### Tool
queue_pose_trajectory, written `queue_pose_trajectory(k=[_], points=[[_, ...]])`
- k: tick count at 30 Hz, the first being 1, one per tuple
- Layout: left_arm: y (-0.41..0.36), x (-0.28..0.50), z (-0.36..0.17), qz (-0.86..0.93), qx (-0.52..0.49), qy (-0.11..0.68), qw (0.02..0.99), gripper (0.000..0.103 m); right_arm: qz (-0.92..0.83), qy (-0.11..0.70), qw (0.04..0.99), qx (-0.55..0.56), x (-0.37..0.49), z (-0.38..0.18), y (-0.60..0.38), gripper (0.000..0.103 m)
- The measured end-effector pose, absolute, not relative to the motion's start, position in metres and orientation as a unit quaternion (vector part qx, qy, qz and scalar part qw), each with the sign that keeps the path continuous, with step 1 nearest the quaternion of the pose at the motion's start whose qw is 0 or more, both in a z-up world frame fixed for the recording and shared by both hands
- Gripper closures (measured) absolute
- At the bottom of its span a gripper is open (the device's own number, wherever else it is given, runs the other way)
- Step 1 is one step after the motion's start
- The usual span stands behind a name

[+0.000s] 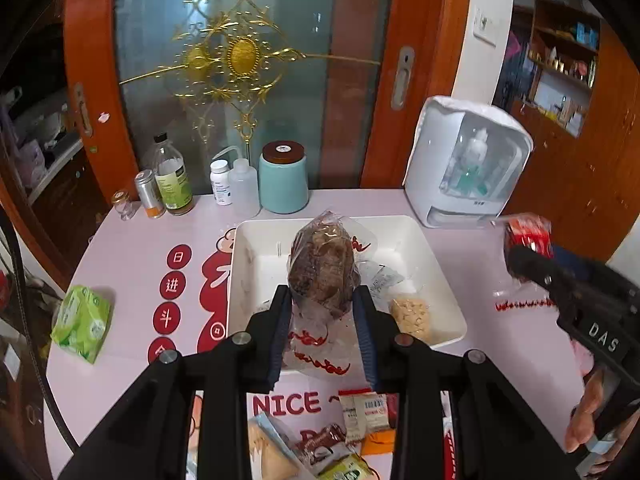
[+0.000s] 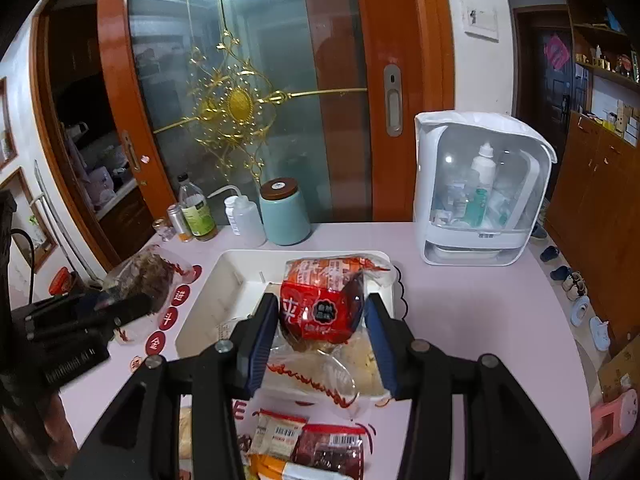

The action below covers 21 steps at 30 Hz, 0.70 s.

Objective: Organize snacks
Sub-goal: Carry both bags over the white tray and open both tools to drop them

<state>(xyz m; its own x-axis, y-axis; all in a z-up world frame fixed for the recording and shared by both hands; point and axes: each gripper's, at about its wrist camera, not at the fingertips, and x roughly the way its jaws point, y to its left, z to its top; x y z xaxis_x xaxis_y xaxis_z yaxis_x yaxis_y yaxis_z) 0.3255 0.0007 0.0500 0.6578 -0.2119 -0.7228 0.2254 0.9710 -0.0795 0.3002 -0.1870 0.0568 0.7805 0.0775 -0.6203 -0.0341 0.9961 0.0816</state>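
Left gripper (image 1: 322, 320): clamped on the brown snack bag (image 1: 322, 272).
Right gripper (image 2: 320, 334): clamped on the red snack bag (image 2: 322, 304).
Best move: lower both inside the white tray (image 1: 416, 236) before letting go.

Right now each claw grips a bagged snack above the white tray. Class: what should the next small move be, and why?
Probably lower both bags into the white tray and let go. The left claw is clamped on the brown snack bag and the right claw on the red snack bag, both held over the tray, which has bare floor and a few packets inside.
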Motion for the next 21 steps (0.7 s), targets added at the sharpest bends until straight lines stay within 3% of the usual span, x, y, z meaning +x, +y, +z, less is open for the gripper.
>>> queue_pose_trajectory(k=[6, 14, 15, 16, 18, 21], points=[[-0.016, 0.349, 0.033, -0.123, -0.002, 0.414, 0.902, 0.073, 0.008, 0.329, 0.944, 0.026, 0.328, 0.056, -0.186, 0.058], [-0.025, 0.377, -0.002, -0.12, -0.014, 0.438, 0.891, 0.072, 0.005, 0.387, 0.921, 0.034, 0.366, 0.016, -0.185, 0.057], [-0.024, 0.381, -0.005, -0.118, -0.02, 0.439, 0.89, 0.066, 0.01, 0.39, 0.92, 0.037, 0.368, 0.013, -0.186, 0.057], [-0.023, 0.383, -0.008, -0.119, -0.026, 0.442, 0.889, 0.049, 0.014, 0.394, 0.918, 0.039, 0.369, 0.009, -0.186, 0.057], [-0.019, 0.384, -0.011, -0.115, -0.039, 0.438, 0.891, 0.028, 0.014, 0.401, 0.915, 0.046, 0.371, 0.003, -0.188, 0.055], [-0.012, 0.38, -0.012, -0.113, -0.042, 0.433, 0.893, 0.026, 0.018, 0.409, 0.911, 0.052, 0.369, -0.002, -0.189, 0.051]])
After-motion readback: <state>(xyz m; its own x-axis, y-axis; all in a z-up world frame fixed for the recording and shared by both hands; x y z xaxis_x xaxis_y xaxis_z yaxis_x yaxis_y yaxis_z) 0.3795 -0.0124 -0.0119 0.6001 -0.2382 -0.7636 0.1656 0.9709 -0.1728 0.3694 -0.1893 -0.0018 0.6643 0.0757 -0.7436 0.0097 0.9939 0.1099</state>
